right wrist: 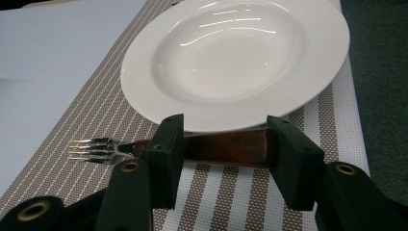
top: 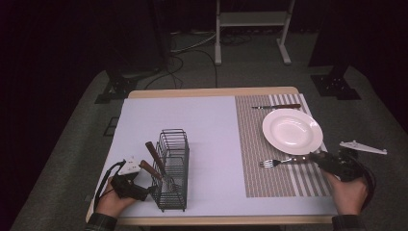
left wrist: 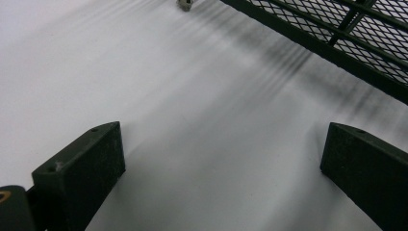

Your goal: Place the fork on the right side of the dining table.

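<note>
High view, writing: none readable on any item.
High view, containers: wire caddy (top: 172,169) on the white mat holds two brown-handled utensils (top: 155,157); white plate (top: 292,131) on the striped placemat (top: 269,166) is bare.
High view, fork: fork (top: 276,162) lies on the placemat just below the plate; a knife (top: 276,106) lies beyond it.
Left gripper view: left gripper (left wrist: 219,159) gapes wide over bare mat, beside the caddy's mesh (left wrist: 337,29).
Right gripper view: right gripper (right wrist: 223,144) straddles the fork's (right wrist: 91,148) wooden handle at the plate's (right wrist: 231,62) rim; jaws parted, whether the pads touch it is unclear.

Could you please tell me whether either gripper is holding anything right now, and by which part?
Nothing is gripped. The right gripper straddles the fork handle with jaws apart; the left gripper is open.
</note>
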{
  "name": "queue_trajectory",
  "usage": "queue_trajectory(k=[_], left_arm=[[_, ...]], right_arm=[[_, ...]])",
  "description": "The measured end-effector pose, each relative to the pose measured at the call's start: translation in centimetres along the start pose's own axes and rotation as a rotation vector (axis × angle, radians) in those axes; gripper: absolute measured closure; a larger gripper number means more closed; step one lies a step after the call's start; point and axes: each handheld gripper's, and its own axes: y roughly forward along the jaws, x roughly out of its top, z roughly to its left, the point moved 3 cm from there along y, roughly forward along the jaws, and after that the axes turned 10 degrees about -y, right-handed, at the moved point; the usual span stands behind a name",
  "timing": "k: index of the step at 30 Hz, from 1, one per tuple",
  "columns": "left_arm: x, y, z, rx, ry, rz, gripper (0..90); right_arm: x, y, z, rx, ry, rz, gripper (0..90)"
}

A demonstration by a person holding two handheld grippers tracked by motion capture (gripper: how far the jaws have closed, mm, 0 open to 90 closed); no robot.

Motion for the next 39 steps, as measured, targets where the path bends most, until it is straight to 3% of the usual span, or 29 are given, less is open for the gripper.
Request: queue_trajectory(k=[13,31,39], left_arm=[[0.0,0.0,0.0,0.0,0.0,0.0,0.0],[0.0,0.0,0.0,0.0,-0.001,0.0,0.0],[0.0,0.0,0.0,0.0,-0.001,0.0,0.0]], right_arm=[[-0.8,0.7,-0.8,0.008,0.066,0.07,45.4],[-1.7,1.8,-1.6,-0.014,0.065,0.137,42.4],[-2.0,2.1,-1.7,-0.044,0.038,0.165,42.8]])
